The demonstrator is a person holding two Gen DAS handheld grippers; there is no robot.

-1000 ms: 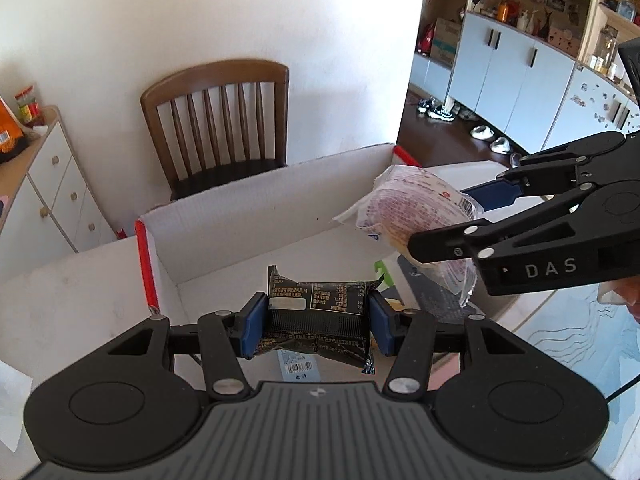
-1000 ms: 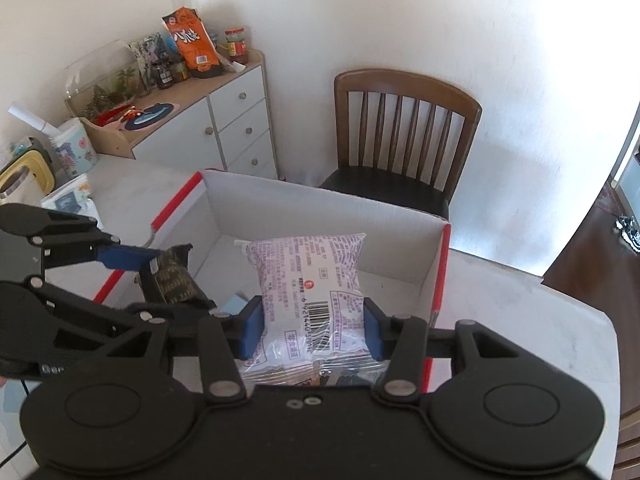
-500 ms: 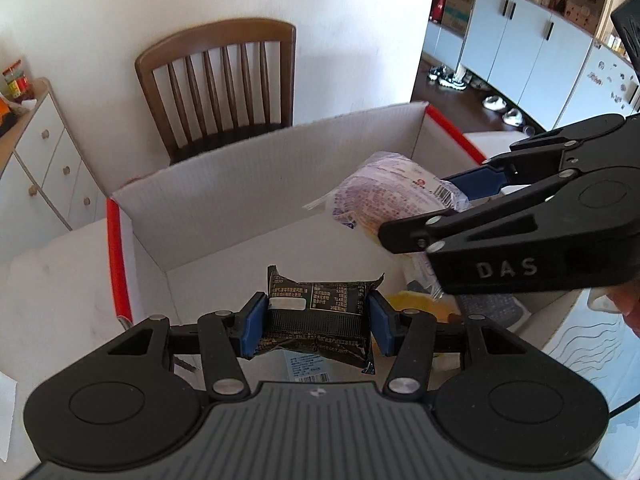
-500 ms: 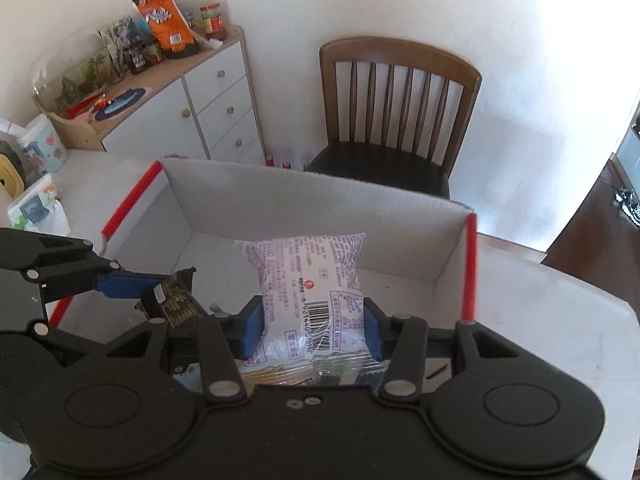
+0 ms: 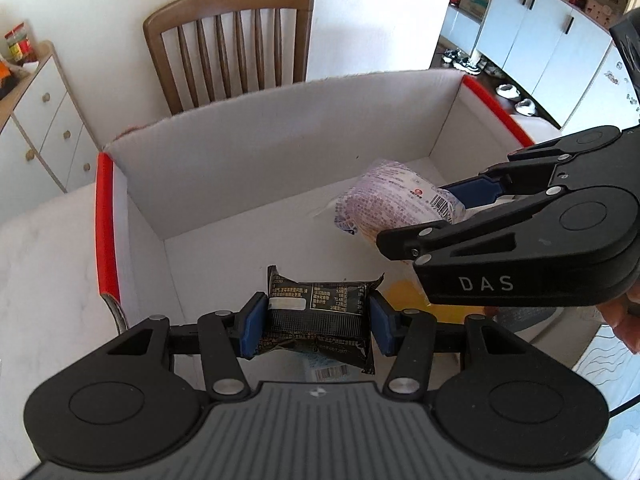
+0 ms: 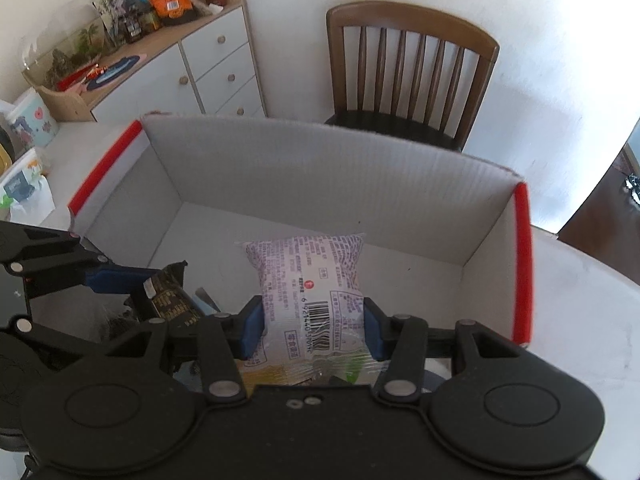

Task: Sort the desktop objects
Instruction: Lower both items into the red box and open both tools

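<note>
Both claws are sinking deeper into the white box (image 5: 280, 152) than a second ago. The left claw (image 5: 316, 320) is clenching the black packet (image 5: 316, 308) and the right claw (image 6: 314, 330) the purple-printed bag (image 6: 308, 276), each above the box floor, side by side.

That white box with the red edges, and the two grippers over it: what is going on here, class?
A person is sorting snack packets into the white box with a hand-held gripper in each hand. The left gripper is clamped on a black packet; the right gripper is clamped on a white and purple packet. Both packets hang over the inside of the box, side by side, and neither has been let go. Other items already lie on the box floor beneath them. A wooden chair stands behind the box.
</note>
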